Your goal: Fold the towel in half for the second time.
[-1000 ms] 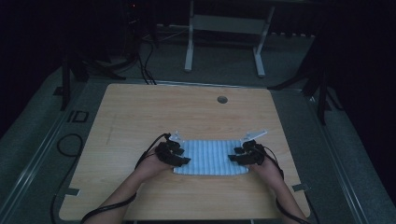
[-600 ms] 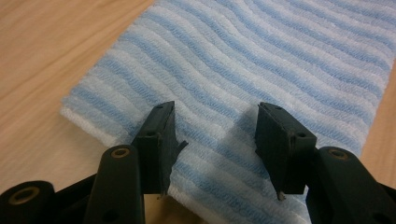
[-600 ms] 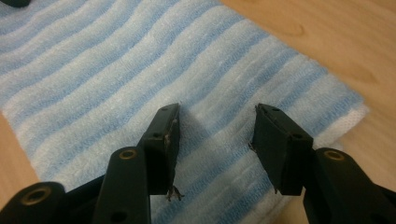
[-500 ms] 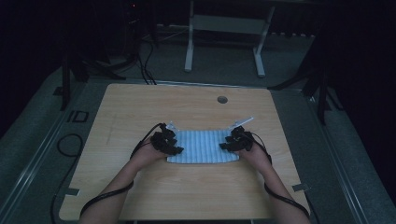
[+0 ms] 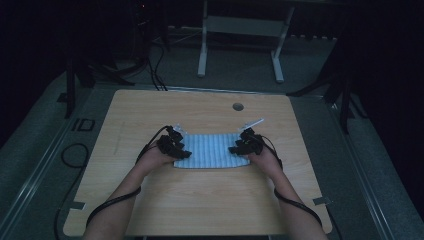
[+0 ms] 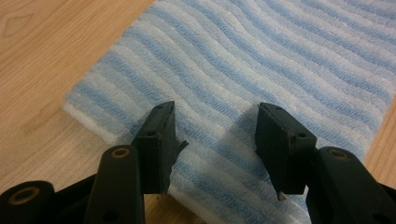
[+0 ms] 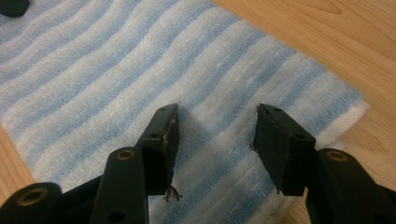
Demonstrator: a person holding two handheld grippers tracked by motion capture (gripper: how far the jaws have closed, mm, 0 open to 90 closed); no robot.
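The soft cloth with blue and white stripes [image 5: 210,150] is lying folded flat in the middle of the light wooden desk [image 5: 200,200], a bit nearer the person's edge. The left gripper [image 6: 217,135] is hanging over the cloth's left end, its two black jaws apart with nothing pinched between them. The right gripper [image 7: 215,135] is sitting over the right end the same way; its jaws have just been opening and are holding nothing. Both hands are likely there to press the fold down smooth at each end.

High overhead, two close views sharing cloth [image 5: 212,150]
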